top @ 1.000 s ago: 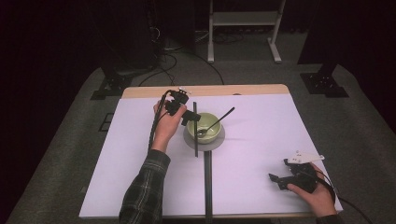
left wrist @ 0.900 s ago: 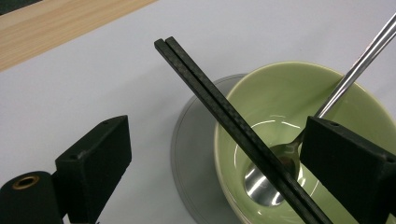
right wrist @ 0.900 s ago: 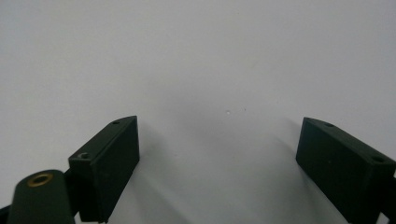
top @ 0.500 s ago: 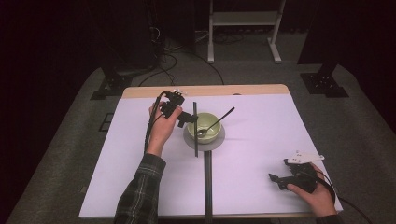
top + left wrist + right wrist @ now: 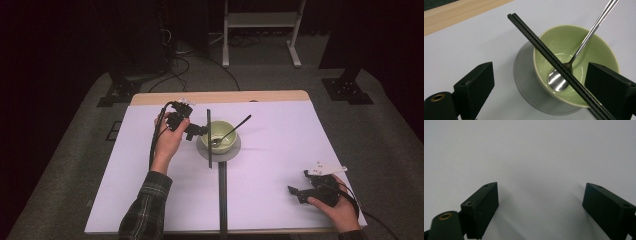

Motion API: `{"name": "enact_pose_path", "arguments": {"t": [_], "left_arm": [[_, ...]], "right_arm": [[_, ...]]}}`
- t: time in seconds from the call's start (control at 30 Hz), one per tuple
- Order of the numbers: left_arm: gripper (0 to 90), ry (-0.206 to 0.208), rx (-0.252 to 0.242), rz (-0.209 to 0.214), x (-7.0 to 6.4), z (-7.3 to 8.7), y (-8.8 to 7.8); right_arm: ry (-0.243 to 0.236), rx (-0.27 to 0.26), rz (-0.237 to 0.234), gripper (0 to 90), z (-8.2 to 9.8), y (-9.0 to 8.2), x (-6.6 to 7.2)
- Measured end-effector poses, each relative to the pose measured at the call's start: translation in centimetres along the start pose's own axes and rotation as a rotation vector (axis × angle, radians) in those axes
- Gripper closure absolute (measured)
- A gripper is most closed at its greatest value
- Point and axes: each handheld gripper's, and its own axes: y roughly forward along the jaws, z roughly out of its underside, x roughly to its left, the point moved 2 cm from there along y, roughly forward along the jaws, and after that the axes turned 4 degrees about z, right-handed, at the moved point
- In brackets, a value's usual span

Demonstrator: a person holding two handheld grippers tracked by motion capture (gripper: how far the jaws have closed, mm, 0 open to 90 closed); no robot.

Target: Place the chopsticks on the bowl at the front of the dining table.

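The surface carries one green bowl, one grey saucer, one spoon and one pair of black chopsticks. The bowl stands on the saucer, just beyond the middle of the surface. The spoon lies in the bowl with its head on the bottom and its handle resting on the far right rim, pointing out past it. In the left gripper view the bowl holds the spoon and nothing else that can be made out. The chopsticks lie side by side across the left part of the bowl, resting on its rim and overhanging it at both ends. The left tongs sit just left of the bowl with the jaws wide apart, holding nothing. The right tongs are near the front right corner, well apart from the bowl, jaws wide apart and empty above bare white surface. Open room lies on every side of the bowl; a dark strip runs from the saucer to the front edge.
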Motion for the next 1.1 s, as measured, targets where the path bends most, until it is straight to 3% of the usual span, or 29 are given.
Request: {"name": "enact_pose_path", "arguments": {"t": [1.1], "left_arm": [[8.0,-0.007,-0.055,0.003,0.0,4.9,-3.6]], "right_arm": [[0.0,-0.002,0.001,12.1,0.0,0.0,0.0]]}}
